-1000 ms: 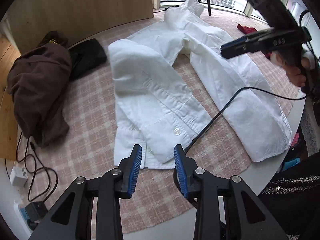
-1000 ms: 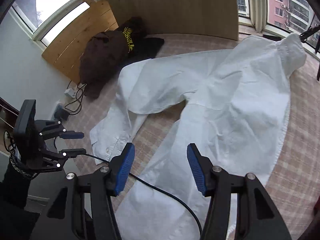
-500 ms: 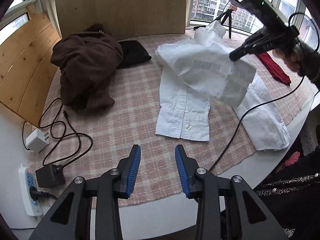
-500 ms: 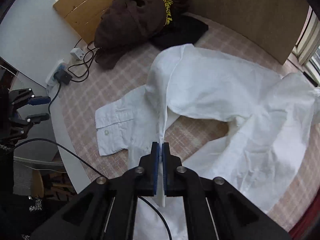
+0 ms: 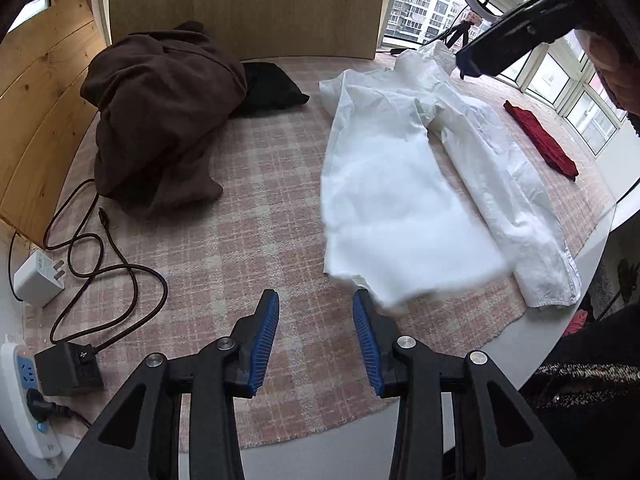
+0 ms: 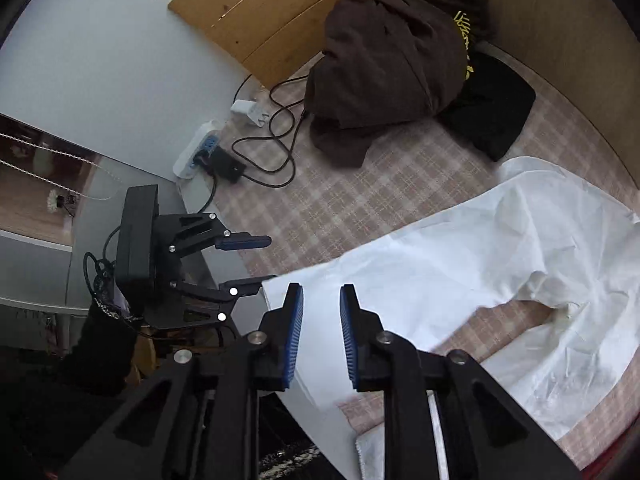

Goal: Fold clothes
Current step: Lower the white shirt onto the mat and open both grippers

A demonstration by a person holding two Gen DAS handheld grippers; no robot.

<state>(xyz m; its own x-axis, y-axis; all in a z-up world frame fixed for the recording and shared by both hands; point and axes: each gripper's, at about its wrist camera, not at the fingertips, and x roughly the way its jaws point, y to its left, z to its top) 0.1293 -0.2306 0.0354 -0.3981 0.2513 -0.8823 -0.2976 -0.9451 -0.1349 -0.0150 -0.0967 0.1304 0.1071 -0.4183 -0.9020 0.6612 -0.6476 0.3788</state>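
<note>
From your left wrist camera, the white shirt [image 5: 404, 184] lies on the checked cloth of the bench [image 5: 224, 248], running from about 12 o'clock down to 4 o'clock. One panel is folded over the body; its near edge at 5 o'clock is blurred, so you cannot tell whether it has settled flat. The other side strip stretches to a hem near the bench edge at 3 o'clock. Your left hand-held gripper [image 5: 316, 340] is released, blue pads well parted, level and low above bare cloth just short of the shirt's near edge, pointing to 12 o'clock. Your right hand-held gripper [image 5: 516, 48] hangs high over the collar end at 1 o'clock; this view does not settle its state. A brown garment [image 5: 160, 120] sits heaped at 10 o'clock.

From your right wrist camera, the right hand-held gripper [image 6: 321, 336] has its pads apart with nothing between them, tilted down over the folded panel's corner. The shirt spreads from 6 o'clock to 3 o'clock, a gap of checked cloth showing between two parts. Your left hand-held gripper [image 6: 248, 264] shows at 9 o'clock, parted.

The shirt looks thin, light and limp; it will likely drape and slide. Pinch it at a hem, seam or corner, where the layers are thicker.
</note>
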